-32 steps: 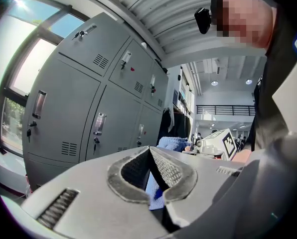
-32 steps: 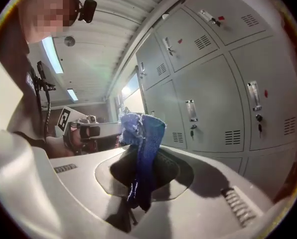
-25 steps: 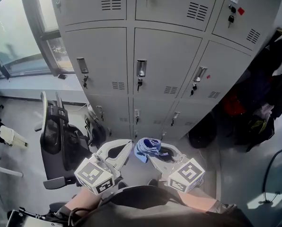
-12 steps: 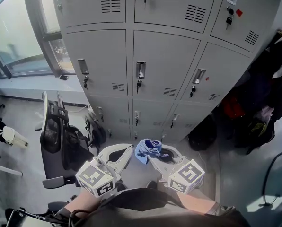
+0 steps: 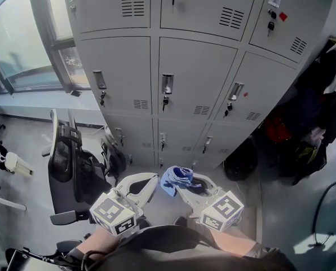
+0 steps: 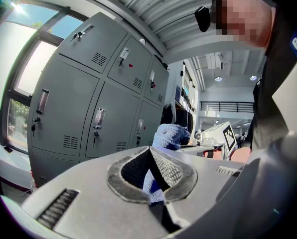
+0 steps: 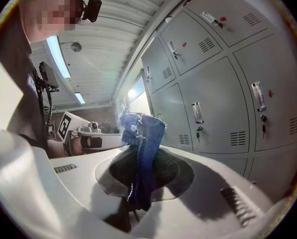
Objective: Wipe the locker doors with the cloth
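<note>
A blue cloth (image 5: 176, 176) hangs bunched between my two grippers, low in the head view. My right gripper (image 5: 179, 185) is shut on it; in the right gripper view the cloth (image 7: 141, 133) rises from that gripper's (image 7: 138, 158) pads. My left gripper (image 5: 155, 177) meets the cloth's left edge. In the left gripper view a blue strip sits between this gripper's (image 6: 149, 152) nearly closed pads, and the cloth's lump (image 6: 171, 135) shows past the tips. The grey locker doors (image 5: 196, 66) stand ahead, apart from both grippers, also seen in both gripper views (image 6: 78, 98) (image 7: 223, 83).
A black office chair (image 5: 66, 157) stands at the left below a window (image 5: 16, 44). Dark clothes and bags (image 5: 312, 112) hang at the right of the lockers, with a black bag (image 5: 241, 157) on the floor. Keys hang from several door handles (image 5: 167, 83).
The view has shifted slightly, so the lockers sit a little lower in frame. Both grippers and the cloth keep the same pose together.
</note>
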`<action>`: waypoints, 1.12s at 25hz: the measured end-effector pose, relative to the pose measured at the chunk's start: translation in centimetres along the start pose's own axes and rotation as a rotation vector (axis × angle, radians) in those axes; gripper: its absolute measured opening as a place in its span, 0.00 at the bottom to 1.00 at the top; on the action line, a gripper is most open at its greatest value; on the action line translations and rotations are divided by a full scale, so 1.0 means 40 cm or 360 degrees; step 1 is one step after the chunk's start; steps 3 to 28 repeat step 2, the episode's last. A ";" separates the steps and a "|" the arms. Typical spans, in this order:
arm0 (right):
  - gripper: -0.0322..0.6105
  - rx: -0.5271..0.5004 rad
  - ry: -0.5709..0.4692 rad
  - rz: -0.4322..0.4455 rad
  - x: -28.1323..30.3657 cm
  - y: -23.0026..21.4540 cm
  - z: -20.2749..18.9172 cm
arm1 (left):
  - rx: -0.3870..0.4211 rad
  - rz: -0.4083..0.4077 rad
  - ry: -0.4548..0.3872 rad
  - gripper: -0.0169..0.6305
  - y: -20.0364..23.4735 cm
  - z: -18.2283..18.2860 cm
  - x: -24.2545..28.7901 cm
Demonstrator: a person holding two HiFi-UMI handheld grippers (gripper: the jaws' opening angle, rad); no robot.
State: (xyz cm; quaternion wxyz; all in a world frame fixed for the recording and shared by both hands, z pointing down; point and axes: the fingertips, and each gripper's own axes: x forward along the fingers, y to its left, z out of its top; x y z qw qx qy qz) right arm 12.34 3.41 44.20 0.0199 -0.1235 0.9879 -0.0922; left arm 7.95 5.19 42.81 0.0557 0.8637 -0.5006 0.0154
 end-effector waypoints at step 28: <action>0.13 0.0004 -0.0002 -0.0003 -0.001 -0.001 -0.001 | 0.0002 0.0001 0.0001 0.03 -0.001 -0.001 -0.001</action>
